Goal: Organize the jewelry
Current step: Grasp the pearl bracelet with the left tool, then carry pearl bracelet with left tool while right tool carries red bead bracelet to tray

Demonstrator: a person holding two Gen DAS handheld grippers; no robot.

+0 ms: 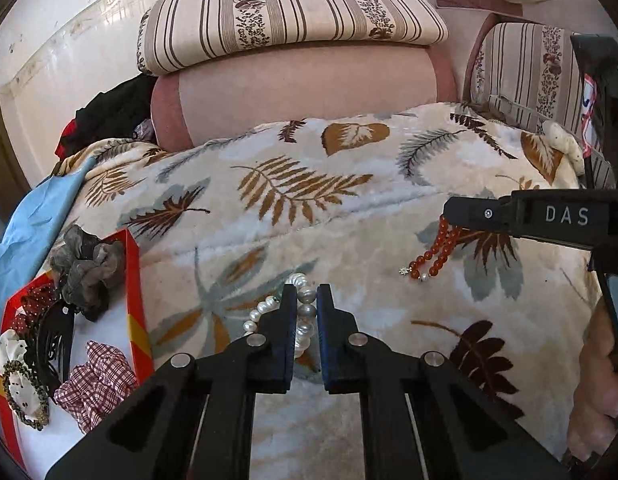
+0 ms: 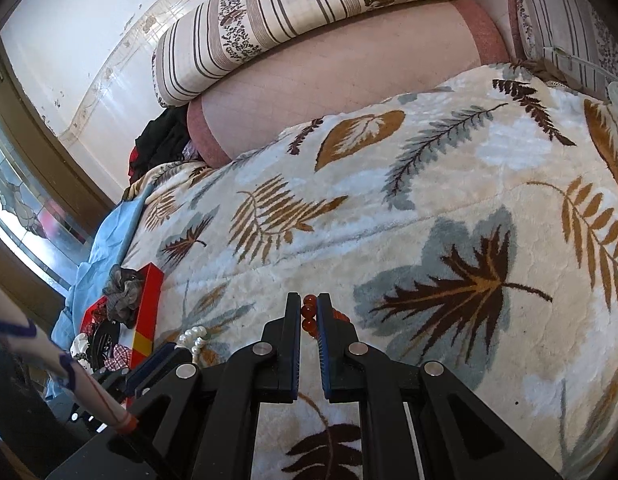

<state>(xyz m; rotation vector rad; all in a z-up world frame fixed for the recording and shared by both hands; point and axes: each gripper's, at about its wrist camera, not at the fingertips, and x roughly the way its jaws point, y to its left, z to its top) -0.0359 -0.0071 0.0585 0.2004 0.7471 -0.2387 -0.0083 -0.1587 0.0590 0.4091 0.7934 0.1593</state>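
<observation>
Pearl strand (image 1: 305, 312) near red box (image 1: 137, 312) edge.

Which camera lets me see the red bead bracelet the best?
The left wrist view. There the red bead bracelet hangs below the right gripper, showing both bead strands and a small star charm. The right wrist view shows only a few red beads pinched between that gripper's fingers; the rest is hidden.

Pearl strand (image 1: 269, 312) partly hidden by left tool (image 1: 307, 292), red box (image 1: 135, 300) cropped
</observation>
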